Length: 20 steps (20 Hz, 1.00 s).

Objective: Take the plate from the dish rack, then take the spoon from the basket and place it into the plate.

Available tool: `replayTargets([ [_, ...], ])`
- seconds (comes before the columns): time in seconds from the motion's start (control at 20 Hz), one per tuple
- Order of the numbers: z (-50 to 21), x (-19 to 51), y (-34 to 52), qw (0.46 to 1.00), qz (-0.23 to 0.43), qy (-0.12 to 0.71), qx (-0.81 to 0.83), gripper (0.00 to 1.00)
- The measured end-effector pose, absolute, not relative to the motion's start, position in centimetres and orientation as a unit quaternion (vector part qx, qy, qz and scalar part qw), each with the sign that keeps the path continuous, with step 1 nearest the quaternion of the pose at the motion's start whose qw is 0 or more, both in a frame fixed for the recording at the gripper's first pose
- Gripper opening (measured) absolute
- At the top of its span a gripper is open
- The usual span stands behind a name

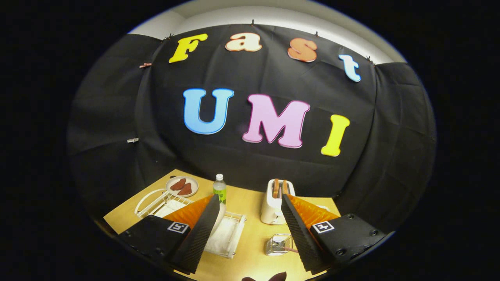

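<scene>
While the gripper hangs above the table, its jaws stand wide apart, gripping nothing. Left finger overlaps the white dish rack; plate not clearly made out there. Basket sits just inside the right finger. Toaster and bottle lie beyond.

Gripper: one, two fingers spread apart, nothing between them
Dish rack: one
Bottle: one
Toaster: one
Toast slices: two
Basket: one
</scene>
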State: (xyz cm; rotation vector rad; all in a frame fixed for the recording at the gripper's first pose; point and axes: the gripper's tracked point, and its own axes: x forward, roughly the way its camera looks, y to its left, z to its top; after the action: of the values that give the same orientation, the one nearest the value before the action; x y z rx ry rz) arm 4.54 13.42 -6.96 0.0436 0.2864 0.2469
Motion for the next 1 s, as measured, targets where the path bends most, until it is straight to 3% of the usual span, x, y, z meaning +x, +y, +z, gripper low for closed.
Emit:
replayTargets([
  [0.2, -11.8, 6.8, 18.0, 0.966, 0.134, 0.220, 0.023, 0.98],
  [0.7, -25.4, 11.4, 24.4, 0.917, 0.091, 0.386, 0.051, 0.98],
  [0.8, -27.3, 11.8, 24.2, 0.915, 0.068, 0.397, 0.033, 0.88],
  [0.85, -28.0, 12.0, 24.4, 0.913, 0.063, 0.402, 0.027, 0.73],
  [1.0, -28.5, 12.4, 23.6, 0.916, 0.019, 0.402, 0.004, 0.40],
])
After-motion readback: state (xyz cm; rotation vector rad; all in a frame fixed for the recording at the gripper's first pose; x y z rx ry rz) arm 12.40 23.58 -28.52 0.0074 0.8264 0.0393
